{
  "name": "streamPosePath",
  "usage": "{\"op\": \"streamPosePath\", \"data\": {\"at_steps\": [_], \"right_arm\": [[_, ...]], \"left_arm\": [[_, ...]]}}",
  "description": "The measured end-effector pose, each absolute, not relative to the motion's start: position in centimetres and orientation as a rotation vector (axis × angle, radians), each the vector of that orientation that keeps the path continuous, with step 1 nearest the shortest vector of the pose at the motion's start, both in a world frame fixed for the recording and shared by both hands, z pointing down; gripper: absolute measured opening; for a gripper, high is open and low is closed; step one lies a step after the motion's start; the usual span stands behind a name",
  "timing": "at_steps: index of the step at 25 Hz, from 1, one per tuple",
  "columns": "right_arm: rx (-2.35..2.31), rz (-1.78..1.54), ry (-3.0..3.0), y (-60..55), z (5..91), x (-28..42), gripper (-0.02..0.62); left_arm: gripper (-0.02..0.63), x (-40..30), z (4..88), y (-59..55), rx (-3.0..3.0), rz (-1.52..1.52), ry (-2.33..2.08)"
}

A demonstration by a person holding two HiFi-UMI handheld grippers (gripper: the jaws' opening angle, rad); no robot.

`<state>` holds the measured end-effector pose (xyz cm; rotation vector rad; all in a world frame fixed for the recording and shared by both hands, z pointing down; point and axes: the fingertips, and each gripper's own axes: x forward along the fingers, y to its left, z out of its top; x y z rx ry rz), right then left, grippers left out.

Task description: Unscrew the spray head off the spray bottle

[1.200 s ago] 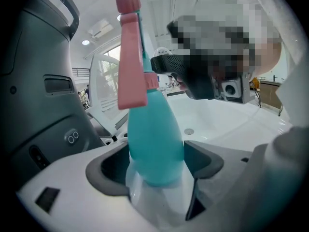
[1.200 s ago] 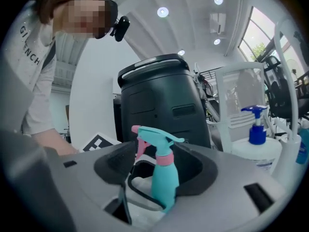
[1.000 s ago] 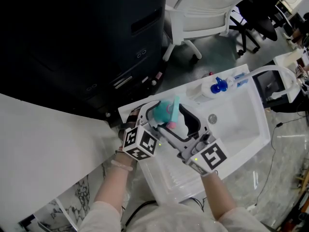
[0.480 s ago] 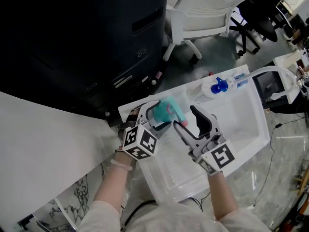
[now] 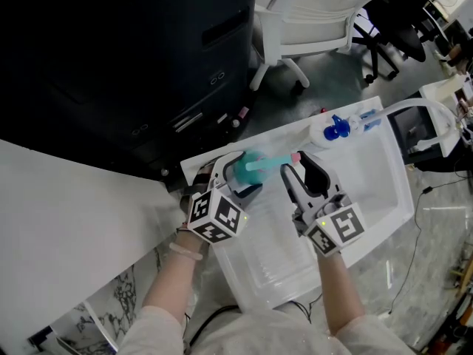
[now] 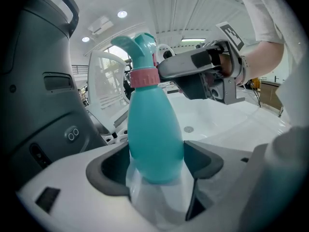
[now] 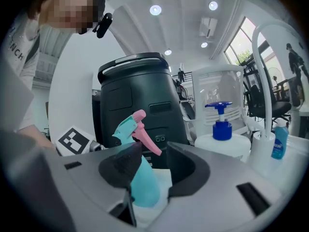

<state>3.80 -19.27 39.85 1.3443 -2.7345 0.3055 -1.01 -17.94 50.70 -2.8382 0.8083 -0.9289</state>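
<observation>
A teal spray bottle [image 5: 259, 166] with a pink collar [image 6: 144, 77] and pink trigger [image 7: 145, 129] is held by its body in my left gripper [image 5: 238, 173], which is shut on it. The spray head [image 6: 136, 44] points to the right in the head view. My right gripper [image 5: 299, 170] sits just right of it, fingertips level with the head's tip. Its jaws have just been closing. In the right gripper view the bottle [image 7: 143, 180] stands beyond the right gripper [image 7: 154, 164], and I see no pad pressing on it.
Both grippers hover over a white sink basin [image 5: 373, 187]. A pump bottle with a blue head [image 5: 336, 131] and a white faucet [image 5: 423, 112] stand at its far rim. A dark bin [image 5: 148, 58] is behind, and a white chair [image 5: 314, 21] stands beyond.
My right gripper has drawn back to the right, off the bottle's top, and its jaws have narrowed. The left gripper and the bottle's body have stayed put.
</observation>
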Motion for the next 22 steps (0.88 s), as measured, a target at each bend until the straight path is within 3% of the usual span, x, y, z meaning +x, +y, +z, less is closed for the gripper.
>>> {"op": "streamPosePath", "data": {"at_steps": [10, 16, 22], "right_arm": [[1.398, 0.219, -2.723, -18.5, 39.3, 2.7, 0.154], [1.483, 0.205, -2.726, -17.1, 38.4, 1.8, 0.253], [1.540, 0.223, -2.752, -16.0, 37.0, 0.8, 0.233]], "left_arm": [[0.353, -1.1, 50.8, -18.0, -2.860, -0.928, 0.830], [0.351, -1.3, 50.9, -18.0, -2.878, -0.913, 0.840], [0.350, -1.3, 50.9, -18.0, -2.889, -0.909, 0.851]]}}
